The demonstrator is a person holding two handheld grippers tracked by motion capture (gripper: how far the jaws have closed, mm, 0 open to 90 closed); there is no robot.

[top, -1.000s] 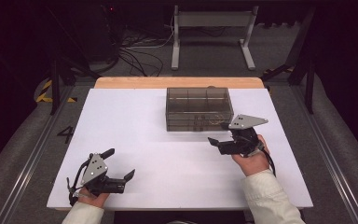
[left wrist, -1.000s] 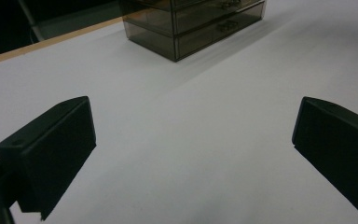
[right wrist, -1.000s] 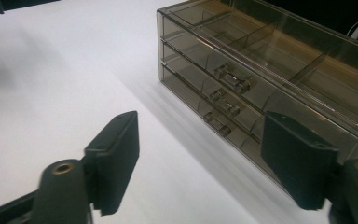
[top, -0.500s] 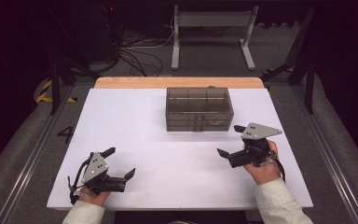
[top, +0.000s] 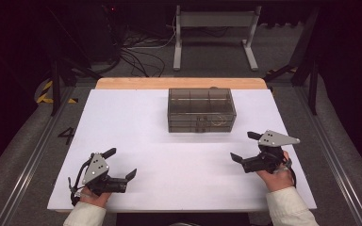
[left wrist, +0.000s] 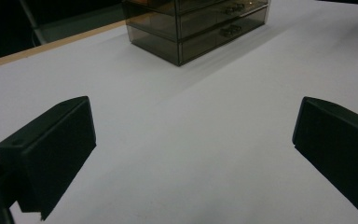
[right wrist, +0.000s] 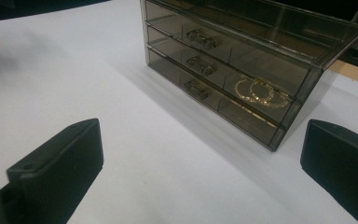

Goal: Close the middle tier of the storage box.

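Note:
A smoky see-through drawer box (top: 201,110) with three drawers stands at the back middle of the white table (top: 179,160). In the right gripper view the box (right wrist: 242,60) faces me, and two gold hoops (right wrist: 261,91) lie in its middle drawer. My right gripper (top: 242,146) hovers right of and in front of the box. Its jaws have just been opening and stand wide open (right wrist: 200,158), with nothing between them. At the near left my left gripper (top: 121,162) rests low, also open and holding nothing (left wrist: 191,140). It looks toward the far box (left wrist: 200,23).
A wooden strip (top: 179,83) edges the table's far side. Beyond it are cables (top: 136,52) and a grey metal stand (top: 214,28) on the dark floor. Bare white table lies between the two grippers.
My right hand has drawn away from the box, going right and toward the near edge and sinking slightly. The left hand has stayed where it was.

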